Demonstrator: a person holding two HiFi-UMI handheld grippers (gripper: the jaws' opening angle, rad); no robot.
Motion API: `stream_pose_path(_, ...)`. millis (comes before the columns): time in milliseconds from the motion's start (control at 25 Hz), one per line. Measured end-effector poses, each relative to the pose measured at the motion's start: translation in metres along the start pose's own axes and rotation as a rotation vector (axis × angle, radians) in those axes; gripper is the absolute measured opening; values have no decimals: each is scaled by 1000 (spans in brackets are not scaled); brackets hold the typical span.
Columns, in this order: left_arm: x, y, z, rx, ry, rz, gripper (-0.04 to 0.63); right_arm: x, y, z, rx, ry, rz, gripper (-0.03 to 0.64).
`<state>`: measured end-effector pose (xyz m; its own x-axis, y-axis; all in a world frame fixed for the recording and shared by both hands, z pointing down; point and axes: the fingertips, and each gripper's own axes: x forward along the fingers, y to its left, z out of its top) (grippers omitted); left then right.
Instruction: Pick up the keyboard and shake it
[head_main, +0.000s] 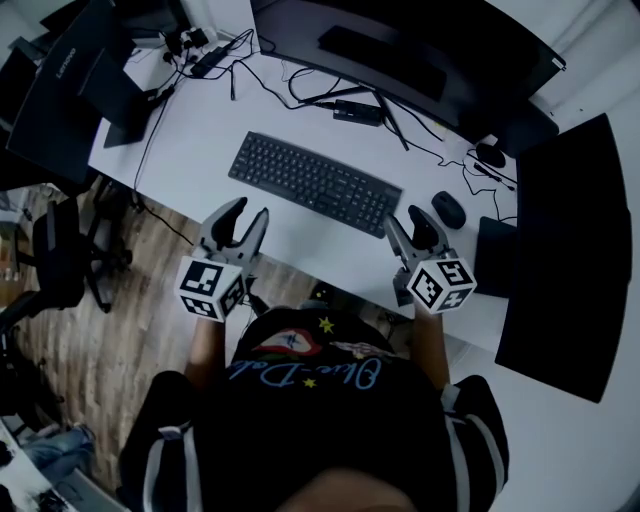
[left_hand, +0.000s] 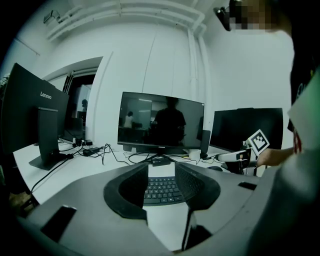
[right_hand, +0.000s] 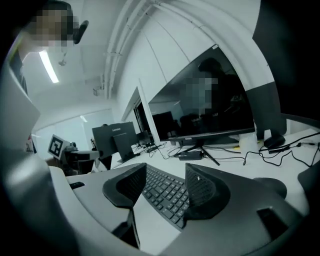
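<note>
A black keyboard (head_main: 315, 183) lies flat and slanted on the white desk (head_main: 190, 150), just beyond both grippers. My left gripper (head_main: 243, 214) hovers over the desk's near edge short of the keyboard's left end; its jaws are apart with nothing between them. My right gripper (head_main: 405, 218) hangs close to the keyboard's right end, open and empty too. In the left gripper view the keyboard (left_hand: 161, 190) shows through the gap of the left gripper (left_hand: 161, 181). The right gripper view shows the keyboard (right_hand: 162, 192) close behind the right gripper (right_hand: 165, 184).
A large monitor (head_main: 400, 50) stands behind the keyboard, with cables (head_main: 330, 95) round its foot. A black mouse (head_main: 448, 208) lies right of the keyboard, beside another dark screen (head_main: 570, 250). A Lenovo monitor (head_main: 70, 90) stands at the left. An office chair (head_main: 60, 250) sits on the wooden floor.
</note>
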<state>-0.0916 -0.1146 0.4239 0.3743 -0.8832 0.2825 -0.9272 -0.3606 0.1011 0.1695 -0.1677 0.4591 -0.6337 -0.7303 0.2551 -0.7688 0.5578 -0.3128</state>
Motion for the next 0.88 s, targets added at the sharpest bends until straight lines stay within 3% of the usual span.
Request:
stream_pose_path(480,23,30,-11,0,50,75,149,57,-75,-76,118,253,-88,245)
stream_pose_path(880,20,84,-38,-50,132,148,173,72,-96,-100,140,328,-143,249)
